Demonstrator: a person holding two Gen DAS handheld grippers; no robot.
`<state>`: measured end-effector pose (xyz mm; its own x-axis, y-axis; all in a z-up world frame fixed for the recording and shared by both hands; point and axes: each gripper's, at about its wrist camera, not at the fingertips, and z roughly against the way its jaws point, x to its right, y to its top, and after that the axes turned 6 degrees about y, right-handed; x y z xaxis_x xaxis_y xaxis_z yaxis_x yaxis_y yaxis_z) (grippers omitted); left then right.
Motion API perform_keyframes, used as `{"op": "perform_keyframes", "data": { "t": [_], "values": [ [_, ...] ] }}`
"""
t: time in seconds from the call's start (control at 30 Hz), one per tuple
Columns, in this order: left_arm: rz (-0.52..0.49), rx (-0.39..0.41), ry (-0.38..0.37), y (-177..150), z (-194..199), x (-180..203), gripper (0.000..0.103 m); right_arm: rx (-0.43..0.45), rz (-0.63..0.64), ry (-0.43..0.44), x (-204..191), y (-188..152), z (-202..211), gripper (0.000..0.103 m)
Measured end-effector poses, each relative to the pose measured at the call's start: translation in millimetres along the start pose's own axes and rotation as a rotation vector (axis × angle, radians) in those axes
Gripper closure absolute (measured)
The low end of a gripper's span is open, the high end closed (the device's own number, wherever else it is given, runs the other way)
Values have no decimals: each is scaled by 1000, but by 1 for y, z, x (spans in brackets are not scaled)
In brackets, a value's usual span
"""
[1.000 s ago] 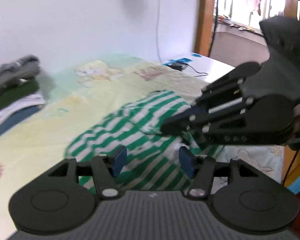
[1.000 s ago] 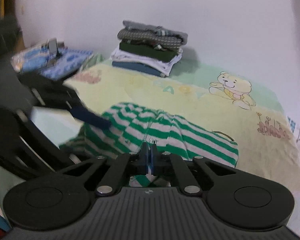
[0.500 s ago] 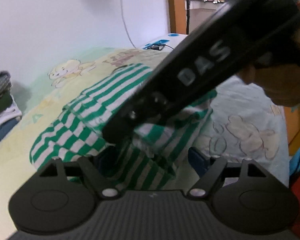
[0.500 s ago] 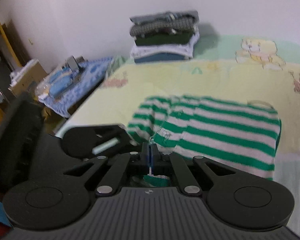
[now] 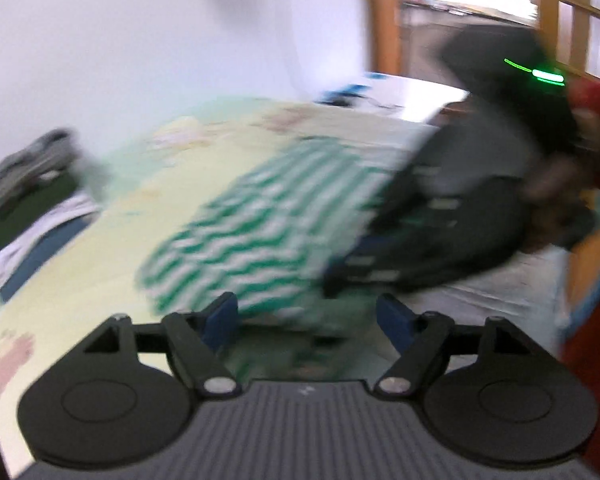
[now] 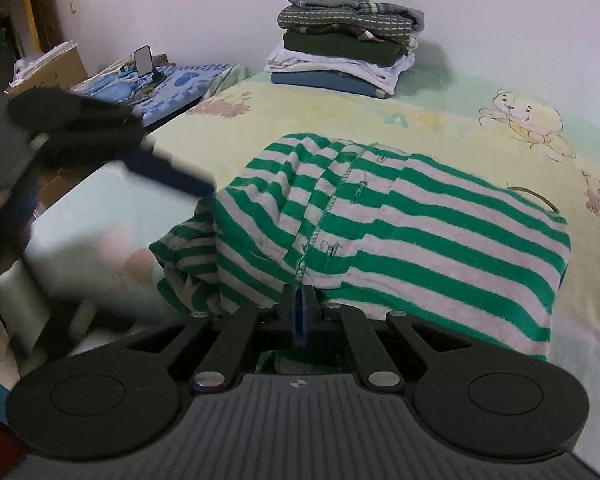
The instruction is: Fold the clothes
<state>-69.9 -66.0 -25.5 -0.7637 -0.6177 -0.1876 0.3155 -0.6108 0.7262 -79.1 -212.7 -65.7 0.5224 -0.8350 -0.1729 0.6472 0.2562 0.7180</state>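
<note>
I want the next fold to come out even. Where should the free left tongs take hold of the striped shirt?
Probably the loose bunched sleeve edge of the striped shirt, approached from its open side: it hangs free there, while the right tongs pinch the near hem.

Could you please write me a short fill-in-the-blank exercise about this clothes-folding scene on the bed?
1. The garment pinched by the right gripper has white and ____ stripes.
2. The stack of folded clothes sits against the ____.
3. The left gripper has its jaws ____.
4. The bedsheet is printed with a cartoon ____.

Missing words: green; wall; open; bear
</note>
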Motion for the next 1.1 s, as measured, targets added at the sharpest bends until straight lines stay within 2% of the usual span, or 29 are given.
{"op": "perform_keyframes", "data": {
  "t": [0.03,0.13,0.2,0.27,0.3,0.37,0.4,0.47,0.6,0.7,0.77,0.83,0.93,1.0,1.03,1.1],
  "values": [
    [23,2,28,0,-1,-8,28,-2,4,-1,1,-1,1,102],
    [45,-39,0,-9,-11,-12,35,-2,21,1,1,-1,11,102],
    [33,-61,-18,-15,-15,-6,33,50,25,26,0,6,27,99],
    [10,-62,-12,-23,-12,2,28,80,61,41,-7,14,36,86],
    [8,-65,-12,-26,-8,5,28,94,80,48,-10,18,40,84],
    [0,-72,2,-31,-2,10,28,103,138,75,-20,26,35,84],
    [-5,-72,12,-32,1,11,27,108,167,88,-24,30,32,84],
    [7,-68,26,-33,7,10,25,63,240,98,-36,33,17,84],
    [56,-72,64,-39,17,0,24,20,414,-28,-53,22,-18,84],
    [94,-74,85,-43,21,-8,24,16,403,-44,-46,19,-18,86],
    [125,-65,91,-44,23,-11,24,-10,405,-28,-41,19,-16,101],
    [122,-60,109,-44,20,-13,27,-33,408,3,-37,18,-11,101],
    [99,-73,108,-41,13,-14,42,-58,474,17,-37,15,4,101],
    [81,-74,75,-40,12,-12,66,-84,514,21,-35,12,14,102],
    [64,-71,65,-40,13,-10,73,-94,526,15,-35,9,13,102],
    [25,-64,64,-40,13,-4,81,-114,550,1,-36,2,12,101]
  ]
}}
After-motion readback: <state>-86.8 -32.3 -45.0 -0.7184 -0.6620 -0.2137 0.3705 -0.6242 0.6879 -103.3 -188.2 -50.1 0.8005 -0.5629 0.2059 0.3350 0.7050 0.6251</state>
